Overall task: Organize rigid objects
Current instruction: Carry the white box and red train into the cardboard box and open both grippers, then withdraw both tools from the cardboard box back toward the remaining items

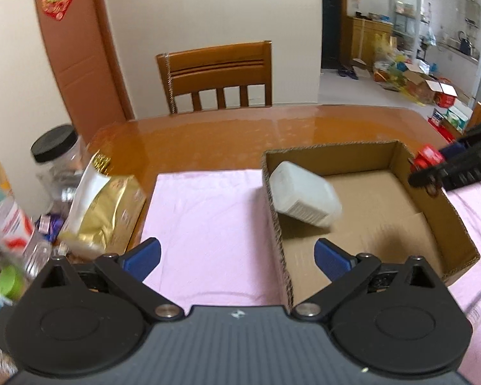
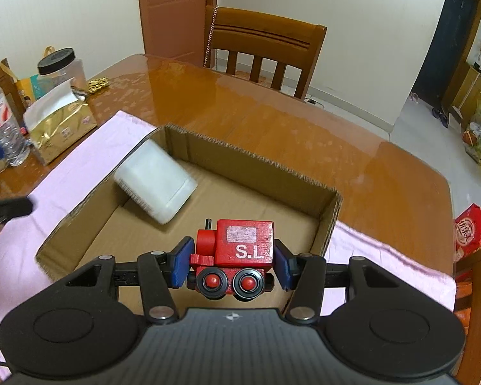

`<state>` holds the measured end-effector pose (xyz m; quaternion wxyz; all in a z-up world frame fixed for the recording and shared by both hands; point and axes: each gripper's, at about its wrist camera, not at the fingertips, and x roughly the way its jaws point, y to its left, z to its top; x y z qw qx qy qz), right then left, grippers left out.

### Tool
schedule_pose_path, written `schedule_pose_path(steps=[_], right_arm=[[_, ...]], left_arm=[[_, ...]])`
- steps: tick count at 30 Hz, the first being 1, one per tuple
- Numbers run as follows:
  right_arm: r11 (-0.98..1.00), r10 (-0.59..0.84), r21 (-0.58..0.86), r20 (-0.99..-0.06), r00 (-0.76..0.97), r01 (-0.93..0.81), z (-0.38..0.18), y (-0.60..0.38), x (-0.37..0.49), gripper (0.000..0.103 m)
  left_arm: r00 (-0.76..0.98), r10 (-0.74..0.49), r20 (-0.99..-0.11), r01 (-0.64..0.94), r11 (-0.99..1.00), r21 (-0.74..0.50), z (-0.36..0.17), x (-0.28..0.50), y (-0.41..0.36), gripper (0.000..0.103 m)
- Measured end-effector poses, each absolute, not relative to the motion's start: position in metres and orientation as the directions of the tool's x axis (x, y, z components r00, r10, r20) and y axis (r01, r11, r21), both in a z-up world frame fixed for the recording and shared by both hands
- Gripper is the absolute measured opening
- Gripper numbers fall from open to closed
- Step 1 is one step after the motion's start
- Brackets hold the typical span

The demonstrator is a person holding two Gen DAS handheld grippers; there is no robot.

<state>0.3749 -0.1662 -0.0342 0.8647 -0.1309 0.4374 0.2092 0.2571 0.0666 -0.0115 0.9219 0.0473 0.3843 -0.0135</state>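
Gripping a red toy train (image 2: 237, 253) between its blue pads, the right tool (image 2: 232, 264) hangs over the near right corner of the cardboard box (image 2: 253, 160). The left tool (image 1: 237, 258) is spread wide, grasping nothing, above the box's left wall and the pink cloth (image 1: 205, 211). A white plastic container (image 2: 155, 181) sits tilted in the box's far left corner, on the table (image 2: 272, 122).

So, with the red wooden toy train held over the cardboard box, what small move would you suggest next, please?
Probably lower the right tongs into the open brown cardboard box and set the red wooden toy train on the bare floor, clear of the white plastic container leaning in the far left corner. The left tongs are open and empty.
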Motion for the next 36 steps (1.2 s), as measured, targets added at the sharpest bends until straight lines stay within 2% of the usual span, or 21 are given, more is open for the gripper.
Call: schedule_pose_path(steps=[4, 5, 6, 8, 12, 23, 27, 30, 32, 36], right_arm=[[0.887, 0.224, -0.064, -0.806, 0.547, -0.456, -0.036, -0.159, 0.398, 0.057], [0.894, 0.218, -0.066, -0.801, 0.558, -0.444, -0.036, -0.158, 0.404, 0.064], [0.898, 0.217, -0.064, -0.797, 0.564, -0.435, -0.036, -0.157, 0.408, 0.081], [0.906, 0.218, -0.056, -0.788, 0.575, -0.420, -0.035, -0.155, 0.415, 0.096], [0.908, 0.216, -0.061, -0.779, 0.589, -0.415, -0.032, -0.152, 0.417, 0.102], [0.914, 0.201, -0.055, -0.797, 0.570, -0.401, -0.022, -0.154, 0.374, 0.103], [0.922, 0.200, -0.056, -0.778, 0.595, -0.384, -0.027, -0.156, 0.339, 0.103], [0.920, 0.207, -0.050, -0.779, 0.592, -0.388, -0.029, -0.156, 0.309, 0.103], [0.921, 0.183, -0.085, -0.766, 0.616, -0.380, -0.033, -0.155, 0.287, 0.103], [0.934, 0.163, -0.065, -0.799, 0.579, -0.352, -0.051, -0.156, 0.256, 0.103]], left_arm=[[0.693, 0.010, -0.721, 0.031, 0.999, 0.043, -0.015, 0.249, 0.078, 0.101], [0.691, 0.012, -0.722, 0.026, 0.999, 0.042, -0.016, 0.249, 0.079, 0.101], [0.690, 0.015, -0.724, 0.021, 0.999, 0.040, -0.017, 0.248, 0.081, 0.101], [0.688, 0.016, -0.726, 0.017, 0.999, 0.039, -0.018, 0.249, 0.084, 0.101], [0.689, 0.035, -0.724, 0.006, 0.999, 0.054, -0.019, 0.249, 0.088, 0.101], [0.683, 0.020, -0.730, 0.012, 0.999, 0.038, -0.019, 0.229, 0.087, 0.101], [0.681, 0.029, -0.732, 0.007, 0.999, 0.047, -0.024, 0.210, 0.085, 0.101], [0.681, -0.016, -0.732, 0.039, 0.999, 0.015, -0.028, 0.194, 0.086, 0.102], [0.669, -0.001, -0.743, 0.028, 0.999, 0.024, -0.033, 0.187, 0.085, 0.102], [0.657, -0.013, -0.754, 0.048, 0.999, 0.024, -0.043, 0.172, 0.083, 0.102]])
